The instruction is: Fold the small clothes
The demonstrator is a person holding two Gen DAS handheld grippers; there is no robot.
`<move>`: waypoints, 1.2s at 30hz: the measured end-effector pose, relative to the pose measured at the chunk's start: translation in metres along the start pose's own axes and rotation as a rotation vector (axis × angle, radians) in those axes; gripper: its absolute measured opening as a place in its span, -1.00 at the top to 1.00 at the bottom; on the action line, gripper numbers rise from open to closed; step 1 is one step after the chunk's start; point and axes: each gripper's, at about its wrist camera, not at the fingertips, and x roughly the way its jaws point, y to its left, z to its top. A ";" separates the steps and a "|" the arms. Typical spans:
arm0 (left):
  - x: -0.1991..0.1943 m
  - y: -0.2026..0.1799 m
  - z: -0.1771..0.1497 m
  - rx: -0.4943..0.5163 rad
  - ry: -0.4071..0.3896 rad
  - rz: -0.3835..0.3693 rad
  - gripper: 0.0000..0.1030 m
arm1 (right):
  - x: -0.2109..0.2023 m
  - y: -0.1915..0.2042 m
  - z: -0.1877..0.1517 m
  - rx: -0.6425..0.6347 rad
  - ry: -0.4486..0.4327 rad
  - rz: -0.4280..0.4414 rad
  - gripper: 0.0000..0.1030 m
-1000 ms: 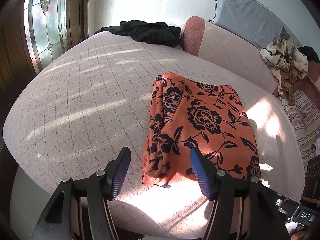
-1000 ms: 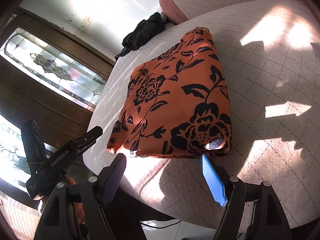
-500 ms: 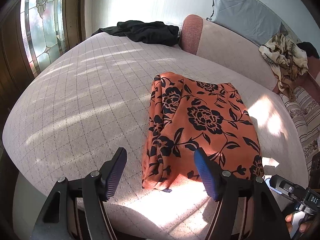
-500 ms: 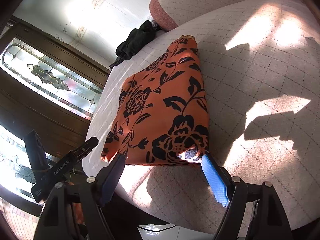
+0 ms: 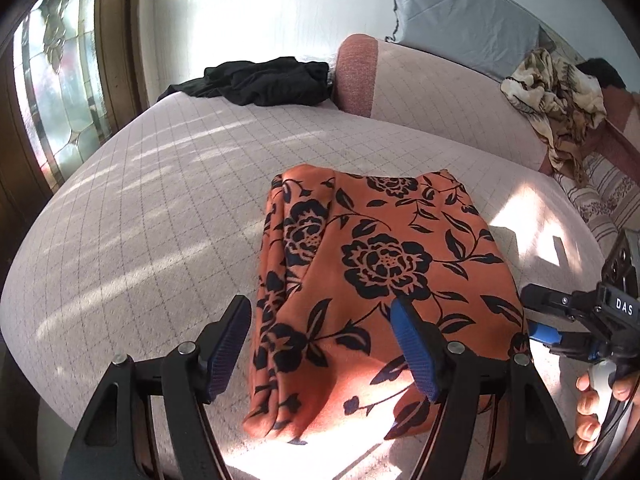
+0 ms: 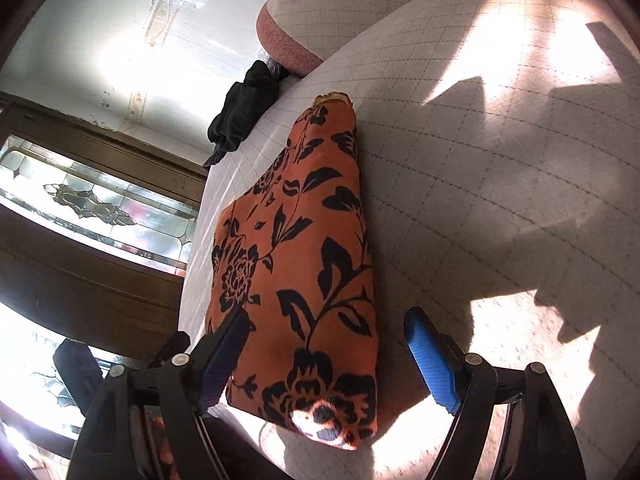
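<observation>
Left wrist view: the left gripper (image 5: 320, 344) has its jaws spread wide and holds nothing. The folded orange cloth (image 5: 384, 272) with black flowers lies flat on the quilted bed (image 5: 160, 216), starting between the jaws and running ahead of them. Its bunched left edge sits just inside the left jaw; the right jaw hovers over the cloth's near part, and I cannot tell whether it touches the fabric. The cloth's near edge is in bright sun. To the right of the jaws, at the cloth's near right corner, the right gripper (image 5: 540, 334) comes in from the side, with a person's fingers (image 5: 588, 404) below it. Well ahead and left of the jaws a black garment (image 5: 260, 84) lies at the far end of the bed, beside a pink bolster (image 5: 356, 76). Ahead and right, a brown-patterned cloth (image 5: 560, 96) is heaped up, with a grey pillow (image 5: 460, 24) above it. A stained-glass window (image 5: 60, 92) is far left.

Right wrist view: the right gripper (image 6: 328, 356) also has its jaws wide apart and grips nothing. The cloth (image 6: 304, 248) lies between them, nearer the left jaw, stretching ahead; its near right corner is lit by sun just short of the jaws. The right jaw is clear of it, over bare bed (image 6: 500, 168) crossed by sun patches and shadows. The black garment (image 6: 244, 112) is far ahead, the window (image 6: 104, 208) to the left.
</observation>
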 end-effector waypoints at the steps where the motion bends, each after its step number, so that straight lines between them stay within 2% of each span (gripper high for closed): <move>1: 0.009 -0.004 0.001 0.031 0.005 0.022 -0.41 | 0.009 -0.001 0.004 0.007 0.020 -0.005 -0.60; 2: 0.023 -0.003 -0.001 0.036 0.047 0.046 -0.41 | 0.019 -0.001 0.006 0.013 0.048 -0.013 -0.59; 3: 0.039 0.002 -0.004 0.012 0.109 0.057 -0.43 | 0.029 0.001 0.004 0.005 0.089 0.002 -0.35; 4: 0.051 0.010 -0.009 -0.035 0.144 0.024 -0.47 | 0.036 0.008 0.001 -0.031 0.111 -0.016 0.03; 6: 0.051 0.023 -0.015 -0.099 0.130 -0.016 -0.56 | 0.028 0.031 -0.007 -0.155 0.079 -0.095 0.26; 7: 0.050 0.023 -0.015 -0.090 0.125 -0.018 -0.56 | 0.021 0.045 -0.012 -0.238 0.047 -0.158 0.27; 8: 0.050 0.021 -0.015 -0.075 0.119 -0.012 -0.56 | 0.018 0.059 -0.020 -0.337 0.010 -0.234 0.27; 9: 0.052 0.019 -0.016 -0.062 0.118 -0.009 -0.56 | 0.025 0.065 -0.027 -0.419 0.010 -0.302 0.27; 10: 0.053 0.019 -0.017 -0.059 0.116 -0.008 -0.56 | 0.037 0.058 -0.029 -0.425 0.055 -0.333 0.14; 11: 0.052 0.020 -0.017 -0.062 0.109 -0.013 -0.56 | 0.036 0.044 -0.024 -0.339 0.065 -0.277 0.10; 13: 0.053 0.025 -0.017 -0.076 0.113 -0.033 -0.57 | 0.018 0.021 -0.010 -0.131 0.055 -0.109 -0.05; 14: 0.054 0.026 -0.017 -0.084 0.113 -0.037 -0.59 | 0.009 0.014 -0.005 -0.075 0.026 -0.068 -0.10; 16: 0.053 0.030 -0.021 -0.094 0.108 -0.040 -0.63 | -0.006 0.007 0.008 -0.018 -0.049 -0.023 -0.50; 17: 0.053 0.031 -0.021 -0.101 0.108 -0.044 -0.63 | -0.006 0.005 0.016 -0.001 -0.072 -0.025 -0.53; 18: 0.053 0.031 -0.021 -0.105 0.109 -0.048 -0.64 | 0.000 0.002 0.025 0.026 -0.075 -0.029 -0.53; 20: 0.051 0.033 -0.022 -0.103 0.109 -0.055 -0.64 | 0.026 -0.007 0.037 0.106 0.003 0.003 -0.47; 21: 0.051 0.033 -0.023 -0.099 0.106 -0.052 -0.64 | 0.038 -0.007 0.039 0.123 0.040 0.048 0.19; 22: 0.051 0.034 -0.023 -0.097 0.104 -0.054 -0.64 | 0.040 0.004 0.040 0.075 0.032 0.003 0.37; 23: 0.050 0.035 -0.023 -0.101 0.104 -0.056 -0.64 | 0.034 0.027 0.039 -0.014 -0.020 -0.037 0.40; 25: 0.051 0.036 -0.024 -0.111 0.106 -0.057 -0.66 | 0.027 0.053 0.030 -0.133 -0.088 -0.113 0.41; 27: 0.051 0.033 -0.024 -0.102 0.107 -0.057 -0.67 | 0.043 0.048 0.026 -0.173 -0.057 -0.252 0.40; 28: 0.050 0.034 -0.025 -0.097 0.103 -0.054 -0.67 | 0.046 0.040 0.025 -0.152 -0.049 -0.267 0.28; 29: 0.050 0.035 -0.025 -0.100 0.102 -0.056 -0.67 | 0.042 0.034 0.025 -0.118 -0.062 -0.235 0.22; 30: 0.051 0.036 -0.024 -0.110 0.106 -0.063 -0.67 | 0.036 0.032 0.024 -0.089 -0.072 -0.225 -0.07; 31: 0.051 0.037 -0.024 -0.117 0.108 -0.066 -0.67 | 0.029 0.034 0.022 -0.082 -0.088 -0.248 -0.24; 34: 0.051 0.036 -0.025 -0.112 0.104 -0.058 -0.67 | 0.006 0.060 0.015 -0.176 -0.159 -0.267 -0.24; 36: 0.051 0.036 -0.026 -0.116 0.105 -0.063 -0.67 | -0.006 0.081 0.010 -0.238 -0.183 -0.215 -0.24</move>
